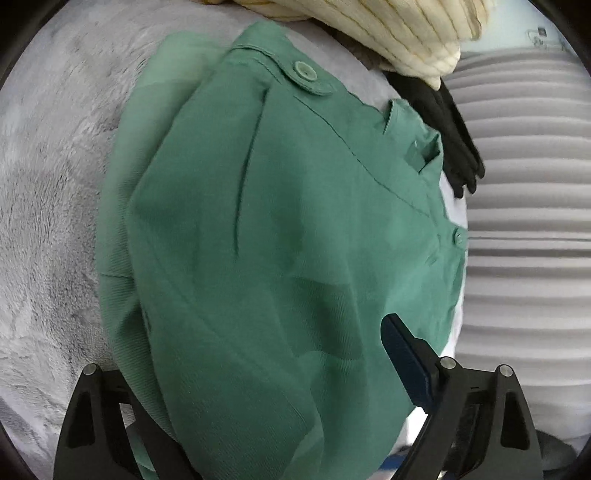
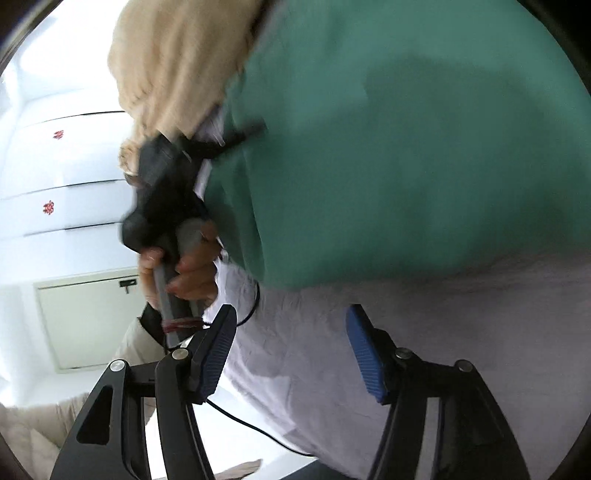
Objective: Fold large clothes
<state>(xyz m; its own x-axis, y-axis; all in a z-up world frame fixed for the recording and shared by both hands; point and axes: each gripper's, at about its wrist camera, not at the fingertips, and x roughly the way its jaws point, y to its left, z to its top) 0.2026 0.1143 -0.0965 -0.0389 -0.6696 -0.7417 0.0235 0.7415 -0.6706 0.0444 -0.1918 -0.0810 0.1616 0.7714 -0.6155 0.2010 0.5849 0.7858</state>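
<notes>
Green garment point(image 1: 280, 236) is lying folded on the grey plush cover point(image 1: 48, 206), filling the middle of the left wrist frame, button tab toward the top. Left gripper point(image 1: 258, 398) is sitting at the bottom edge with its jaws spread wide; the garment's near end is draping between them, hiding the left finger's pad, so whether it is gripping cloth cannot be told. A cream knit point(image 1: 388, 33) and a black cloth point(image 1: 458, 140) are lying at upper right. In the right wrist frame, the right gripper point(image 2: 291, 354) is released, jaws apart over the cover point(image 2: 332, 369), holding nothing. The garment point(image 2: 406, 147) is filling the upper right, blurred. At centre left a hand point(image 2: 184, 269) is gripping the other handle.
</notes>
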